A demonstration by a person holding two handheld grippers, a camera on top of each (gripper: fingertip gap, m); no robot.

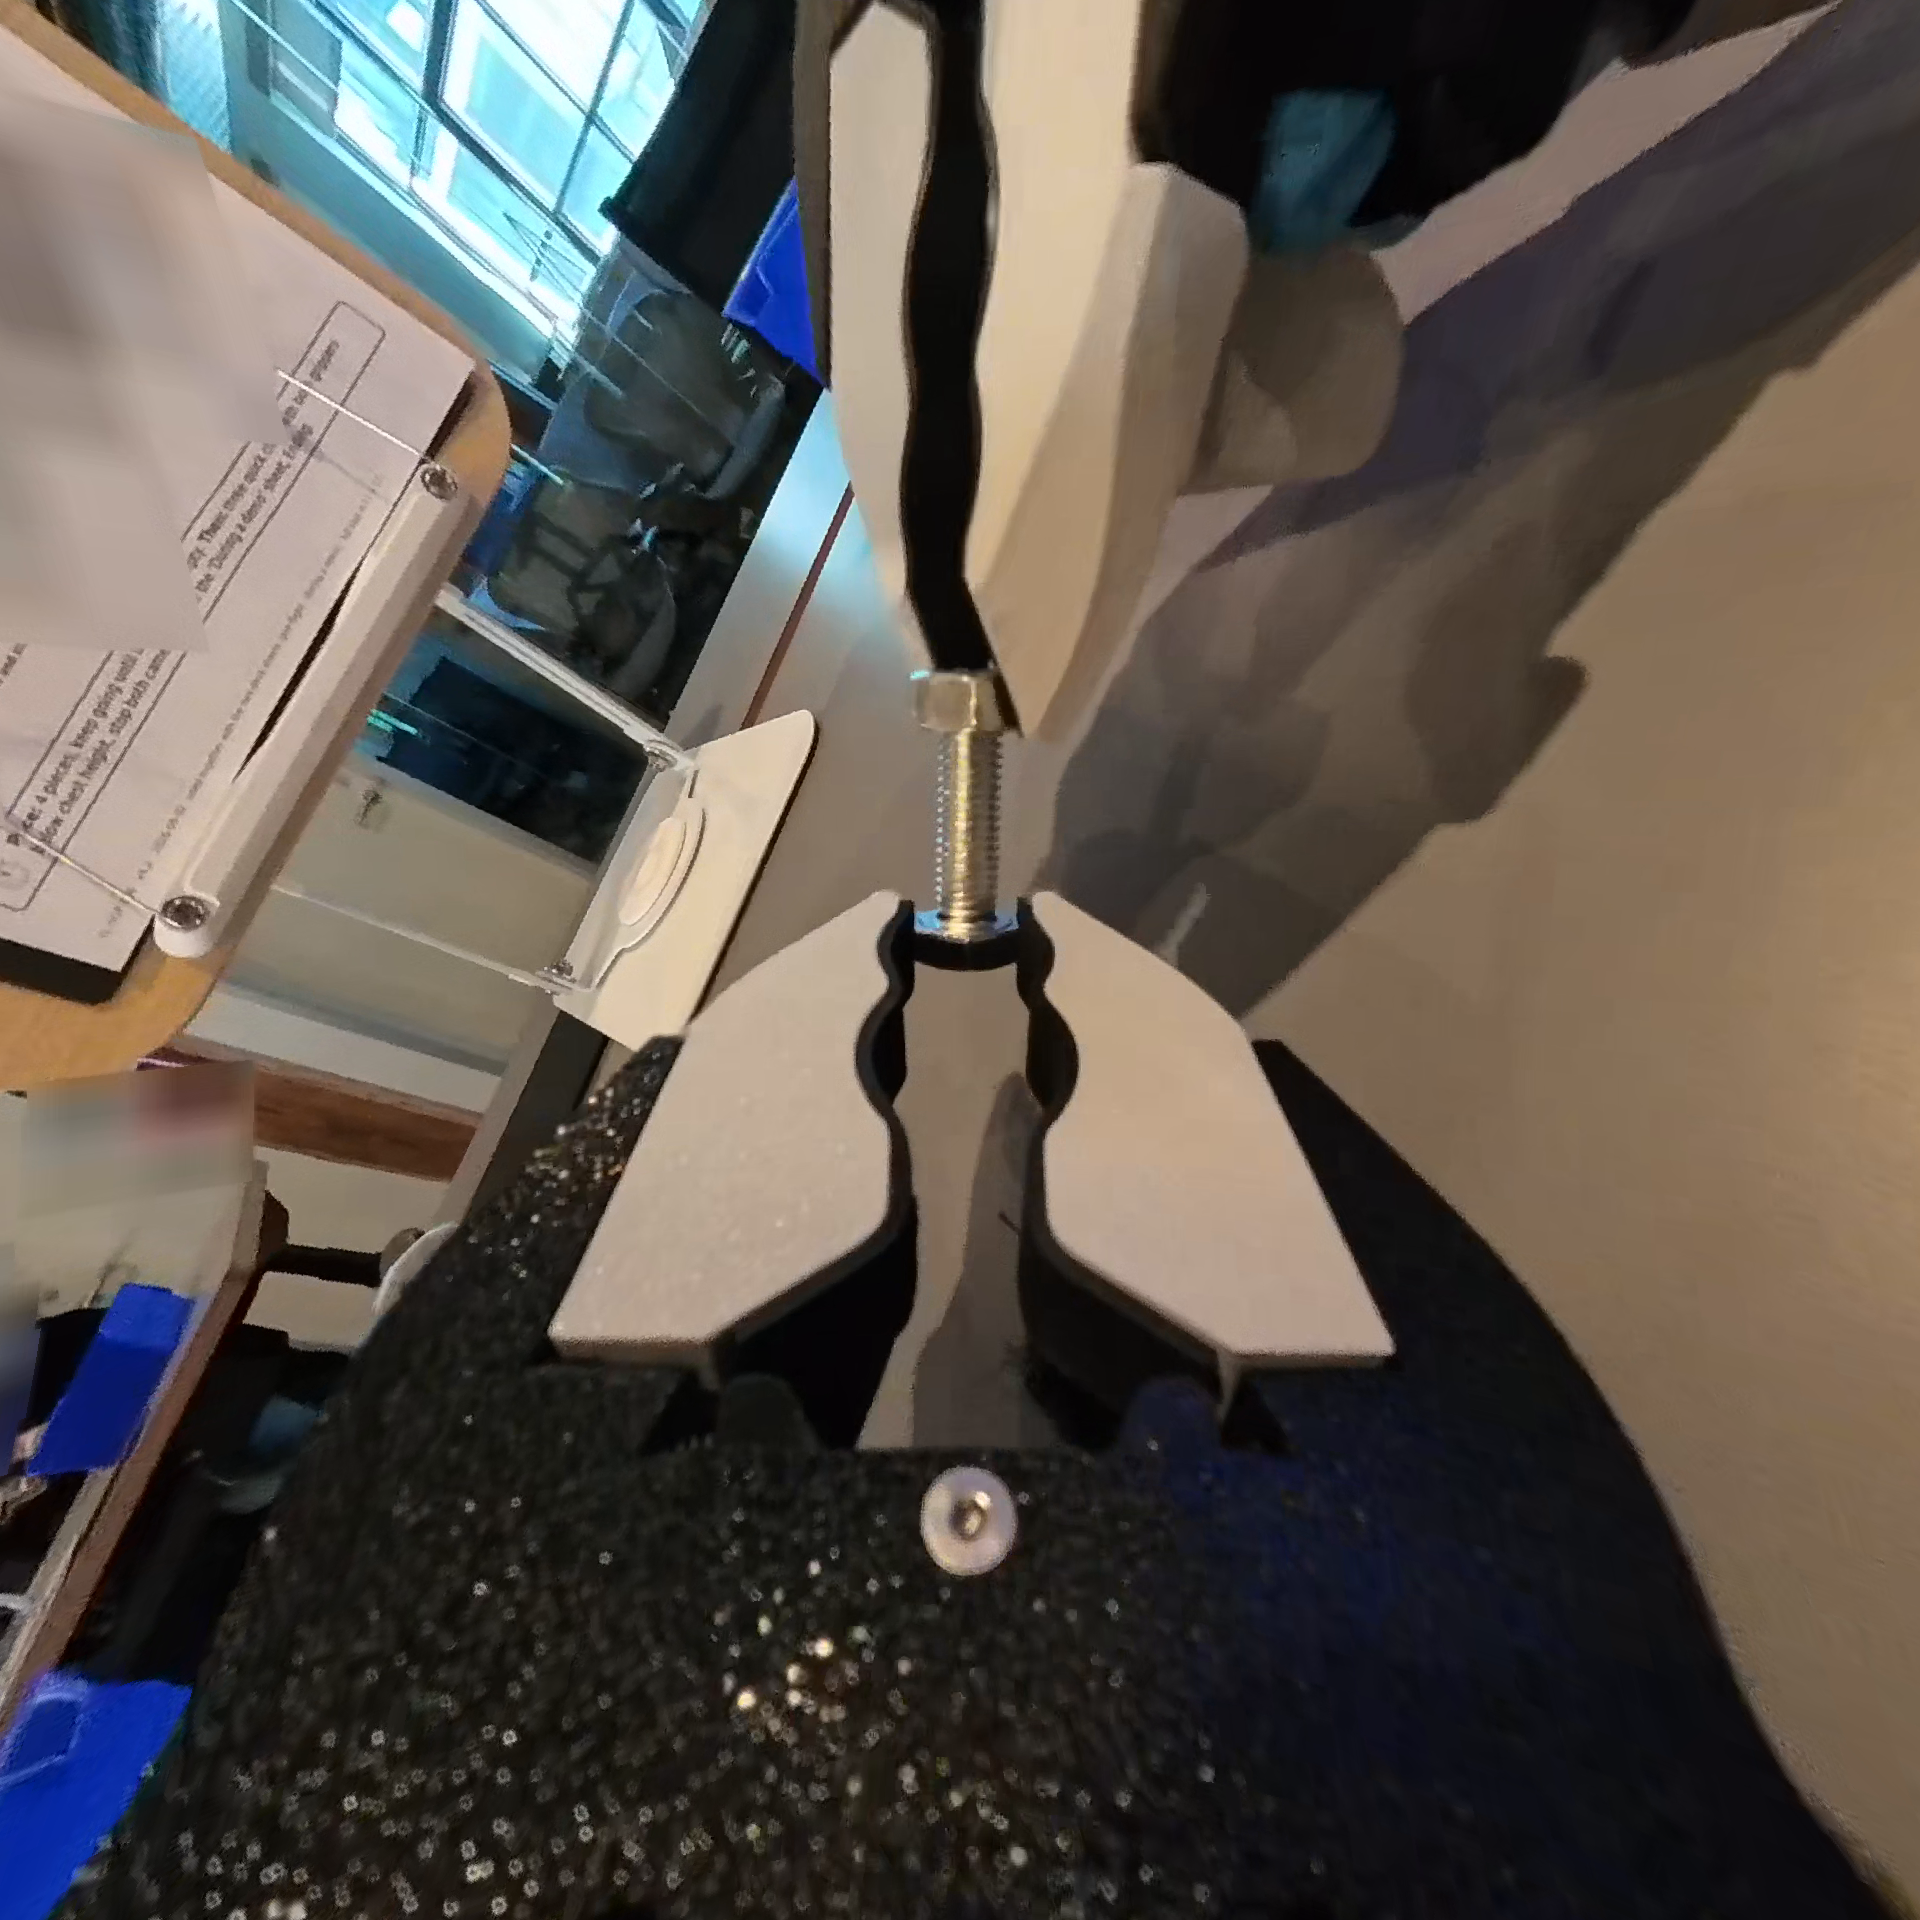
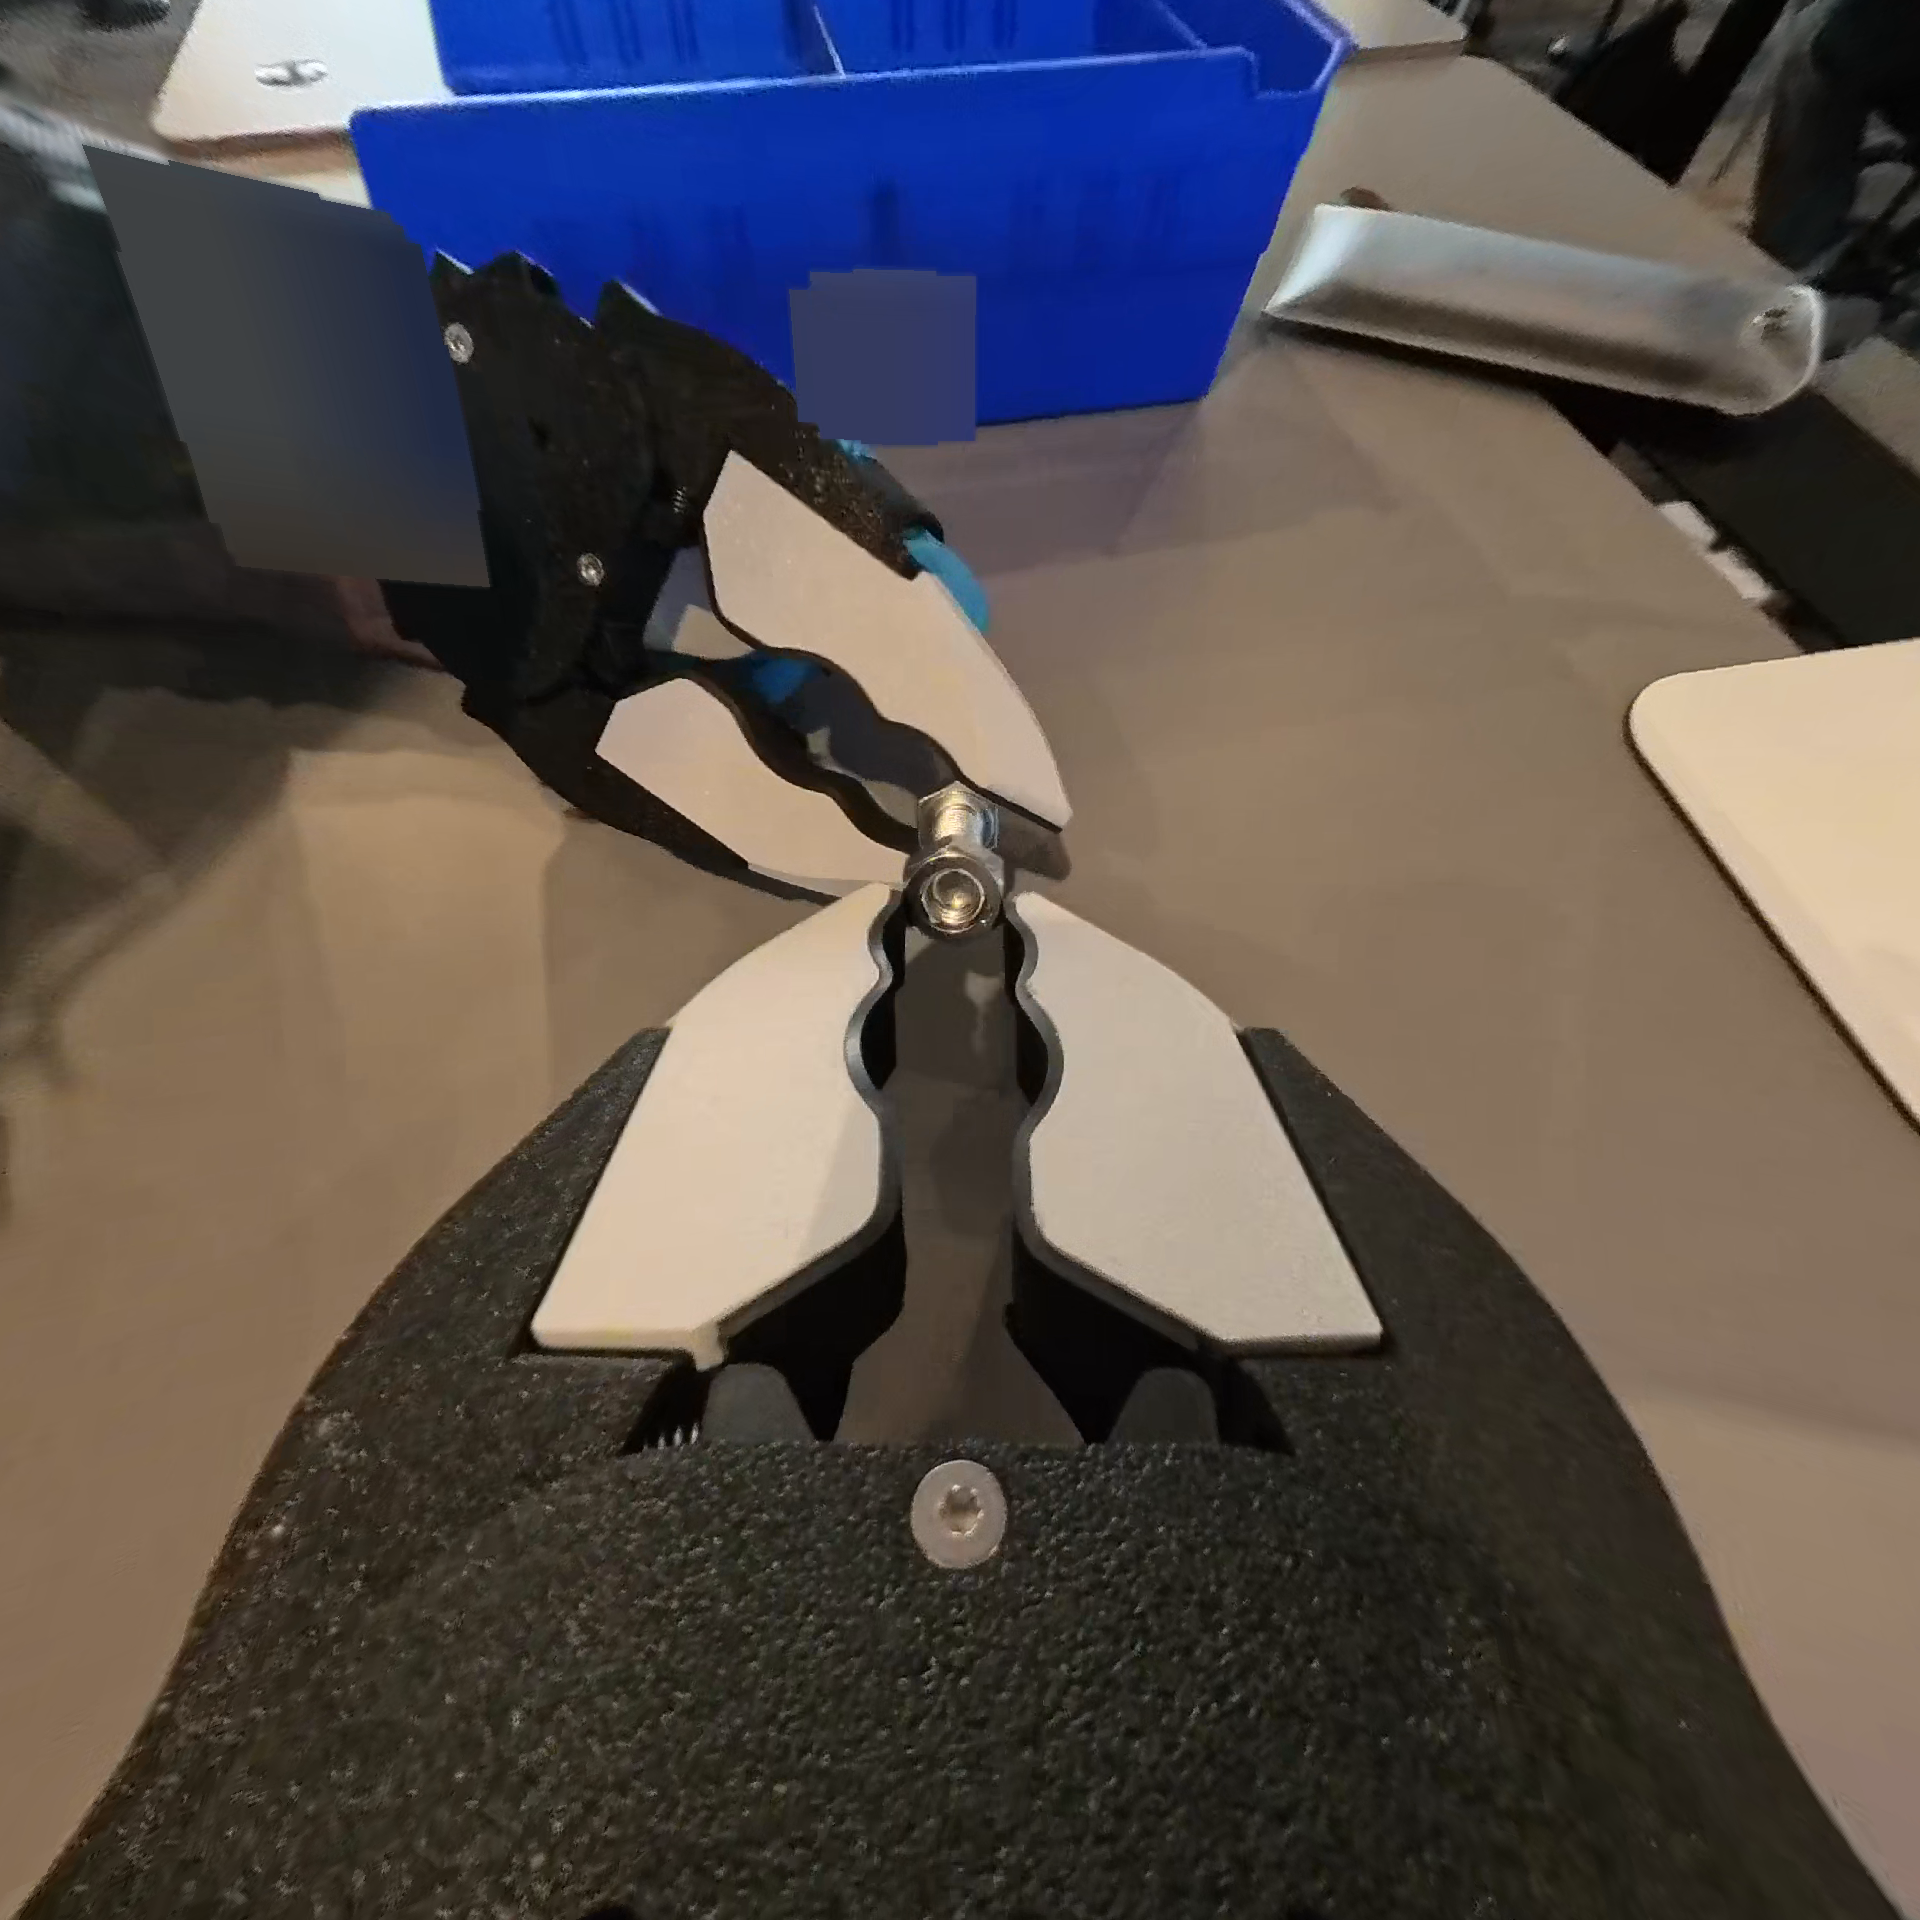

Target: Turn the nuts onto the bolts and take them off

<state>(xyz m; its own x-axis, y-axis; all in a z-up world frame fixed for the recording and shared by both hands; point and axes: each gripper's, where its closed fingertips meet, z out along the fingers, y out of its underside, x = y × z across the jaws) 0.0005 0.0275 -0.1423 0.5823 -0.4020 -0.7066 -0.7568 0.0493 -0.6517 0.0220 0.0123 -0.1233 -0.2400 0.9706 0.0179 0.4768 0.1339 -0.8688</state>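
Observation:
A silver bolt (image 1: 964,810) is held in the air between my two grippers. My left gripper (image 1: 970,916) is shut on the bolt's head end, and the threaded shaft points away from it. A hex nut (image 1: 954,704) sits at the far end of the shaft. My right gripper (image 1: 961,681) comes in from above and is shut on that nut. In the right wrist view the nut (image 2: 951,896) is clamped end-on between my right gripper's tips (image 2: 951,906). The left gripper (image 2: 982,826) reaches in from the left, and the short bolt shaft (image 2: 951,826) shows behind the nut.
A blue divided bin (image 2: 1039,208) stands at the back of the grey table (image 2: 1351,675). A silver pouch (image 2: 1538,301) lies to its right and a white board (image 2: 1818,831) at the right edge. A blue-gloved hand (image 2: 951,582) holds the left gripper. A paper-covered wooden board (image 1: 208,623) is on the left. Both grippers' tips are close together, under 4 cm apart.

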